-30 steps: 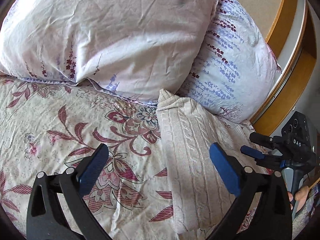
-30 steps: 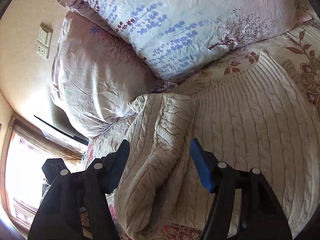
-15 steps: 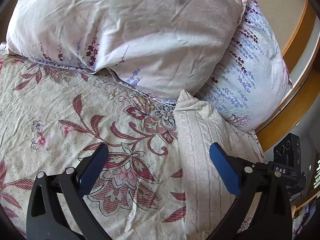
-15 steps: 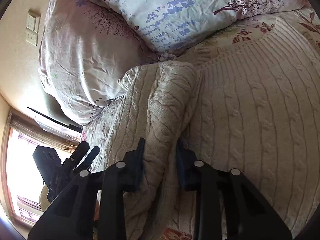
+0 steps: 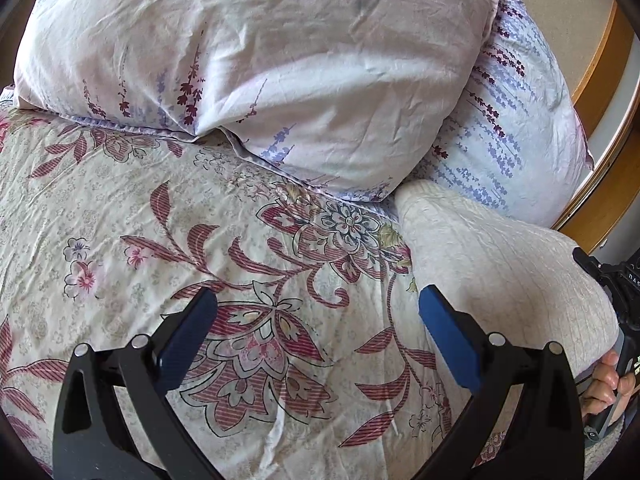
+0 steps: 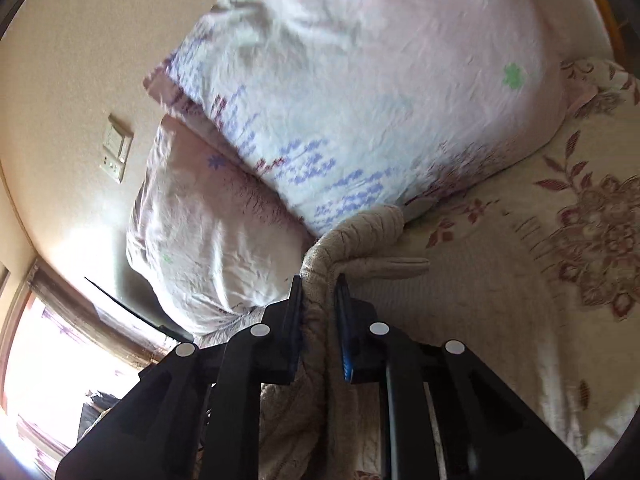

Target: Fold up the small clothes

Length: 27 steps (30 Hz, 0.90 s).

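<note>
A cream cable-knit sweater lies on the floral bedspread at the right, next to the pillows. My left gripper is open and empty over the bedspread, left of the sweater. My right gripper is shut on a folded edge of the sweater and holds it lifted off the bed; the rest hangs below the jaws. The right gripper's body and the hand holding it show at the right edge of the left wrist view.
Two floral pillows lean at the head of the bed. A wooden headboard edge runs at the right. A wall with a switch plate and a bright window lie beyond the pillows.
My right gripper closed on the sweater's folded edge and lifted it up, toward the pillows. My left gripper drew back and left, staying open.
</note>
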Each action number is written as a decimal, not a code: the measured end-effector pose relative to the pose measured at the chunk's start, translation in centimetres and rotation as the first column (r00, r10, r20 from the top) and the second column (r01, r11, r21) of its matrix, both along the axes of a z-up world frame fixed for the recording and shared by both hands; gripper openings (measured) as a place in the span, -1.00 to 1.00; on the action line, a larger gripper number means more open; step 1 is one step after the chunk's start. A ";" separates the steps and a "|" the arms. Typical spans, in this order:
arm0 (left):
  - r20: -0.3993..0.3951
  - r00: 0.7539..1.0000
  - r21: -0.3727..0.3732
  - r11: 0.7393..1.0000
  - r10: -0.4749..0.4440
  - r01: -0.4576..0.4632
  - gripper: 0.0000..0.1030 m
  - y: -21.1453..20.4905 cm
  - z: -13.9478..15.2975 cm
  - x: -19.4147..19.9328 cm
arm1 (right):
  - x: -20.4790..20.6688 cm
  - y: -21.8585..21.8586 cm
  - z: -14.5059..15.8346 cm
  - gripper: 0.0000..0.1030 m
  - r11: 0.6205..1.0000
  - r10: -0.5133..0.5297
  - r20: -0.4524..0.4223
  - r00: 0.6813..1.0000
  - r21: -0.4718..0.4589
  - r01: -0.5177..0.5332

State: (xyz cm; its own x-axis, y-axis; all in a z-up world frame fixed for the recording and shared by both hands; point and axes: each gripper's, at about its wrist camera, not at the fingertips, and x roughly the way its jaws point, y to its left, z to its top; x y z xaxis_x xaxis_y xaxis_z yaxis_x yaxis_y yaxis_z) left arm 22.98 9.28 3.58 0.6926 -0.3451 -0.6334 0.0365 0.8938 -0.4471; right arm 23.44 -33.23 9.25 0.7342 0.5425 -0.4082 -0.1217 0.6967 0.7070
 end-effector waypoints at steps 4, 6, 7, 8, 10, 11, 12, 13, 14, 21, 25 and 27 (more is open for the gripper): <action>0.004 1.000 0.013 1.000 -0.018 0.018 0.96 -0.5 0.2 0.0 | -0.6 -5.4 -2.1 -0.69 0.987 -0.155 -0.076 0.985 -0.061 0.151; 0.008 1.000 0.023 0.999 -0.029 0.029 0.96 -0.8 0.2 -0.1 | -0.1 -6.5 -4.4 -0.69 0.984 -0.174 -0.137 0.975 -0.061 0.168; 0.007 0.999 0.032 0.999 -0.034 0.033 0.96 -1.1 0.3 -0.1 | 0.0 -6.8 -5.5 -0.69 0.984 -0.175 -0.170 0.970 -0.064 0.166; 0.009 0.999 0.040 0.998 -0.038 0.038 0.96 -1.2 0.2 -0.1 | 0.1 -6.8 -6.3 -0.69 0.985 -0.172 -0.195 0.966 -0.067 0.162; 0.013 0.999 0.059 0.997 -0.045 0.044 0.96 -1.5 0.2 -0.1 | -0.1 -6.8 -7.2 -0.69 0.984 -0.172 -0.220 0.960 -0.080 0.158; 0.015 0.999 0.068 0.997 -0.047 0.046 0.96 -1.6 0.2 -0.2 | -0.1 -6.7 -7.4 -0.69 0.984 -0.174 -0.229 0.958 -0.087 0.157; 0.017 0.999 0.074 0.996 -0.049 0.048 0.96 -1.7 0.1 -0.2 | -0.1 -6.7 -7.6 -0.69 0.984 -0.173 -0.237 0.956 -0.089 0.156; 0.017 0.999 0.076 0.996 -0.052 0.050 0.96 -1.7 0.0 -0.2 | -0.3 -6.6 -7.7 -0.69 0.984 -0.170 -0.242 0.955 -0.086 0.154; 0.015 0.998 0.075 0.996 -0.056 0.054 0.96 -1.7 0.0 -0.1 | -0.3 -6.6 -7.8 -0.69 0.984 -0.171 -0.249 0.953 -0.088 0.153; 0.014 0.997 0.071 0.995 -0.074 0.073 0.96 -1.9 -0.2 -0.2 | -0.4 -7.0 -8.3 -0.68 0.982 -0.187 -0.277 0.942 -0.089 0.169; 0.032 0.996 0.111 0.991 -0.081 0.077 0.96 -2.5 0.0 -0.5 | -0.1 -6.5 -7.9 -0.68 0.976 -0.204 -0.275 0.940 -0.127 0.175; 0.038 0.996 0.164 0.984 -0.080 0.073 0.96 -3.1 0.2 -0.7 | -0.1 -6.3 -7.6 -0.68 0.972 -0.217 -0.269 0.938 -0.153 0.181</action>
State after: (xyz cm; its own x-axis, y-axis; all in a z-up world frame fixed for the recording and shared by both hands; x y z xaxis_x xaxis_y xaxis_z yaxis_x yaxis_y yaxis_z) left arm 22.30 6.15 3.82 0.6963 -0.2932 -0.6551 0.1243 0.9482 -0.2923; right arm 23.39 -39.55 1.70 0.6667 0.3290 -0.6688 0.2200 0.7704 0.5984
